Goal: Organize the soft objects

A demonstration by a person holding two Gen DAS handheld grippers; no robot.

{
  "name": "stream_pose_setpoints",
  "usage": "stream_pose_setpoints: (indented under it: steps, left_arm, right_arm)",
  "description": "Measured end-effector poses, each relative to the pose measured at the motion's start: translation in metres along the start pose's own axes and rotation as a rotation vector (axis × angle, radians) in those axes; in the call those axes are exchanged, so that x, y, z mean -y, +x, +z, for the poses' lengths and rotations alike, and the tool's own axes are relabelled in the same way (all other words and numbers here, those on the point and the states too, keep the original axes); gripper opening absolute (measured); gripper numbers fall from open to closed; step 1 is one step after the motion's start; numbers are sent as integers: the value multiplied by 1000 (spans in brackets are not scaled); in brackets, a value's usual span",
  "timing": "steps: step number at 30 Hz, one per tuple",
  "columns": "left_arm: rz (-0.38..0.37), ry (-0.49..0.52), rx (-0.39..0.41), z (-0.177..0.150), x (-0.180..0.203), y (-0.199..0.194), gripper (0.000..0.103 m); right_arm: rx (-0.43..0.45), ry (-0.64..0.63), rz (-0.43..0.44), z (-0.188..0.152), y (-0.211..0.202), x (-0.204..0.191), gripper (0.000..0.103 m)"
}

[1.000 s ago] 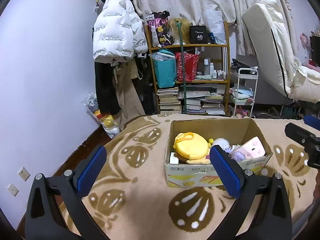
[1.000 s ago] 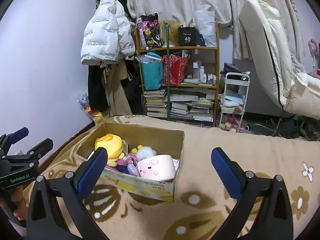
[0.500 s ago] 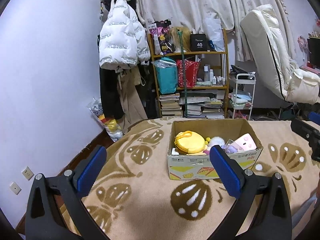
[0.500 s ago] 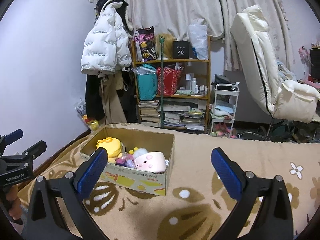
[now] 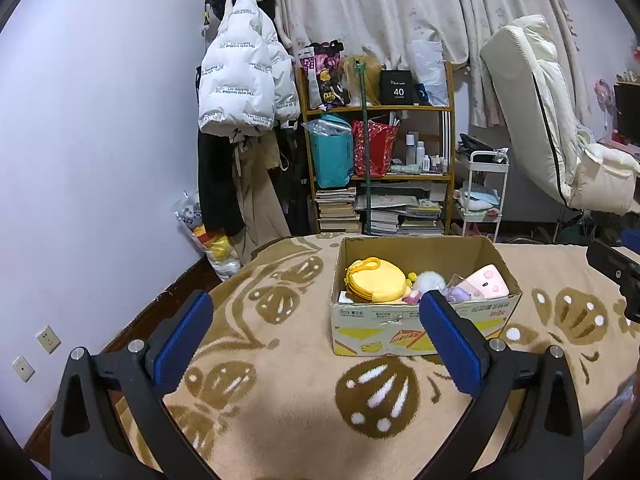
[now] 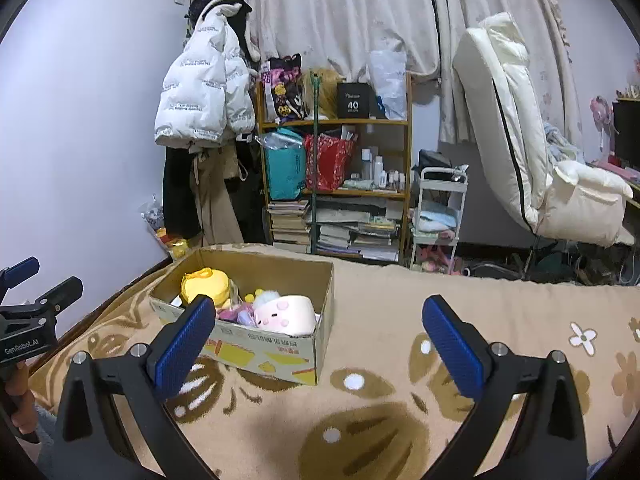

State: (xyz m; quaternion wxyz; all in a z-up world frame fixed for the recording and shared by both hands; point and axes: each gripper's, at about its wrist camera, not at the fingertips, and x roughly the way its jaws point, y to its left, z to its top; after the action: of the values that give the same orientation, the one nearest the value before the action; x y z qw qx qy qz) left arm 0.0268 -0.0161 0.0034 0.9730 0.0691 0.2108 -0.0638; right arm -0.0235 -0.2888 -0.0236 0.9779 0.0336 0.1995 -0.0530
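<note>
**Both tongs empty, toys all in the box**

Left wrist view:
- Left gripper (image 5: 316, 334) is spread wide, nothing between the blue pads (image 5: 182, 338). It sits above the patterned blanket (image 5: 280, 380), short of the cardboard box (image 5: 404, 330).
- The box is open-topped and upright on the blanket. Inside: yellow round plush (image 5: 376, 280) at the left end, white fluffy ball (image 5: 429, 281) mid, purple plush (image 5: 460, 293) partly hidden behind my right pad, pink square plush (image 5: 488, 283) at the right end. Something flat and white is under the yellow one; can't identify it.
- Tip of the other tool shows at the right edge.

Right wrist view:
- Right gripper (image 6: 316, 334) is also wide open and empty, above the blanket (image 6: 400, 380) and to the right of the box (image 6: 272, 356).
- Same contents from this side: yellow plush (image 6: 206, 286) far left, fluffy ball (image 6: 267, 297), pink/purple bits (image 6: 236, 314), pink plush (image 6: 286, 314) nearest.
- The left tool (image 6: 28, 320), held by a hand (image 6: 18, 406), is at the left edge, jaws apart.
- No soft items loose on the visible blanket.

Judgement: either the start or the end of a sort; can't tell which from this alone. With everything boxed and both tools clear of it, it reads as near done, or as a pre-reach standoff. If unpacking is next, the pink plush is the easiest for the right tool: topmost, nearest the wall. Come in from above, clear the box rim, and close gently; it will squash.
</note>
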Motion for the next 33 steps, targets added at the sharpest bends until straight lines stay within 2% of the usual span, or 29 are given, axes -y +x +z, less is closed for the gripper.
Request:
stream_pose_setpoints:
  steps: [9,33]
  left_arm:
    - [2,-1,-14,-3,1,8,102]
    - [-11,-1,-10,-10,5,13,102]
  right_arm:
    - [-18,24,-11,-4,14,7,103]
    - [-25,36,-9,-6,17,11,103]
